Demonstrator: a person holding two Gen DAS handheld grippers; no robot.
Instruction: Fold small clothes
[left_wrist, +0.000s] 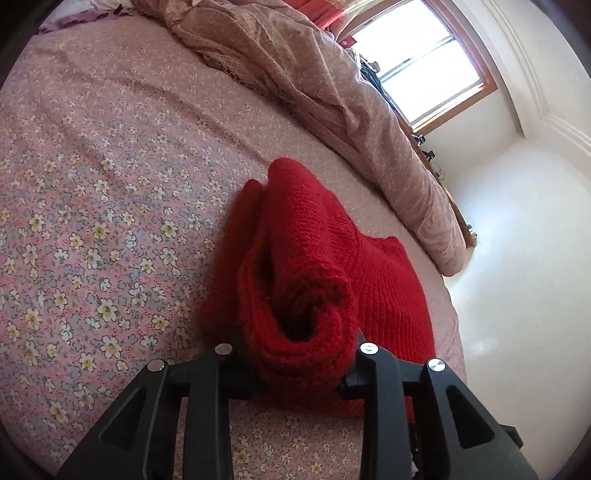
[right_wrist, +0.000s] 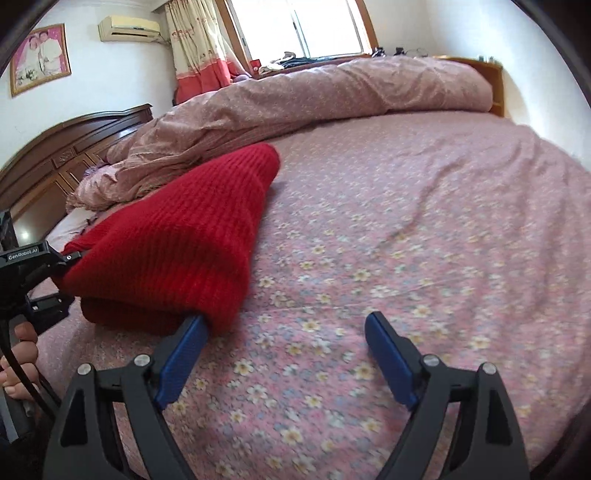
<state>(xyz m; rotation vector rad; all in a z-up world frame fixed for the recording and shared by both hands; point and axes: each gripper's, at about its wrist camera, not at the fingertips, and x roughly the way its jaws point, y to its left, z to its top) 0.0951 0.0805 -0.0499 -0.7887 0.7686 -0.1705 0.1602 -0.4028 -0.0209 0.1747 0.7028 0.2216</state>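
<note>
Your left gripper (left_wrist: 295, 354) is clamped on a bunched fold of the red knit (left_wrist: 317, 266), its fingers buried in the wool so that only the black linkage shows at the bottom of the left wrist view. The knit is folded over itself and lies on the flowered sheet (left_wrist: 92, 221), with a thick rolled edge lifted between your fingers and the rest spreading flat toward the right side of that view. From the right wrist view the knit (right_wrist: 177, 243) reads as a ribbed, folded slab, its near end raised off the sheet (right_wrist: 406, 221) where the left gripper (right_wrist: 64, 264) holds it at the far left of the frame; your bare fingers show just below on the handle. Your right gripper (right_wrist: 284, 326) stands wide, its blue pads well apart. The left pad (right_wrist: 184, 354) has its tip touching the near lower edge of the knit, while the right pad (right_wrist: 388, 358) hovers over bare sheet. A rumpled pink quilt (right_wrist: 314, 96) lies heaped along the far side of the bed, just behind the knit.
</note>
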